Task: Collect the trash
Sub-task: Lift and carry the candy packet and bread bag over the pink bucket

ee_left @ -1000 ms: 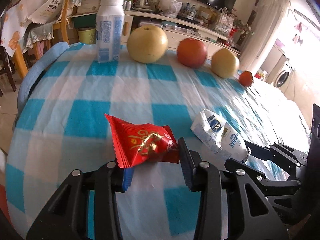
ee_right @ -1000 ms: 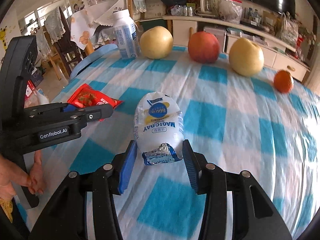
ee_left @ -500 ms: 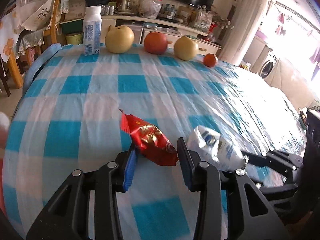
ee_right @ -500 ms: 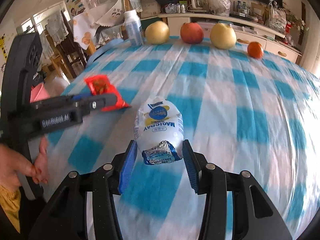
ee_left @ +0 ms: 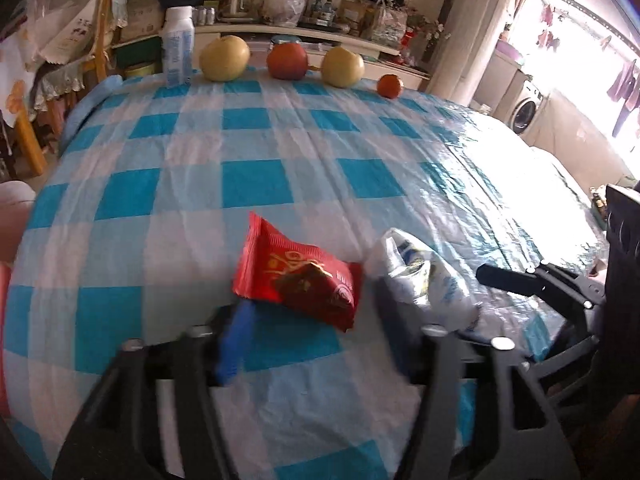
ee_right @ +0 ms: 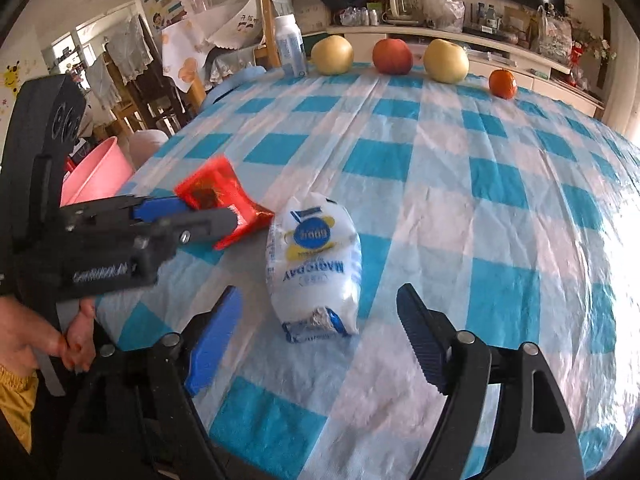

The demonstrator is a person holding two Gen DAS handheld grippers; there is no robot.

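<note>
A red snack wrapper (ee_left: 294,276) lies on the blue-and-white checked tablecloth (ee_left: 248,152), just ahead of my left gripper (ee_left: 312,336), whose jaws are open and blurred. It also shows in the right wrist view (ee_right: 224,200) beside the left gripper's fingers (ee_right: 208,220). A white MAGICDAY packet (ee_right: 314,268) lies on the cloth between the spread jaws of my right gripper (ee_right: 320,340), which is open and not touching it. The packet shows in the left wrist view (ee_left: 424,276) to the right of the red wrapper.
A white bottle (ee_left: 178,52), two yellow pears (ee_left: 224,58), a red apple (ee_left: 287,61) and a small orange (ee_left: 390,86) line the table's far edge. A pink bin (ee_right: 98,172) stands on the floor left of the table.
Both grippers have opened. The red wrapper and the white packet, held off the cloth before, now lie on the table. Both grippers pulled back toward the near edge.
</note>
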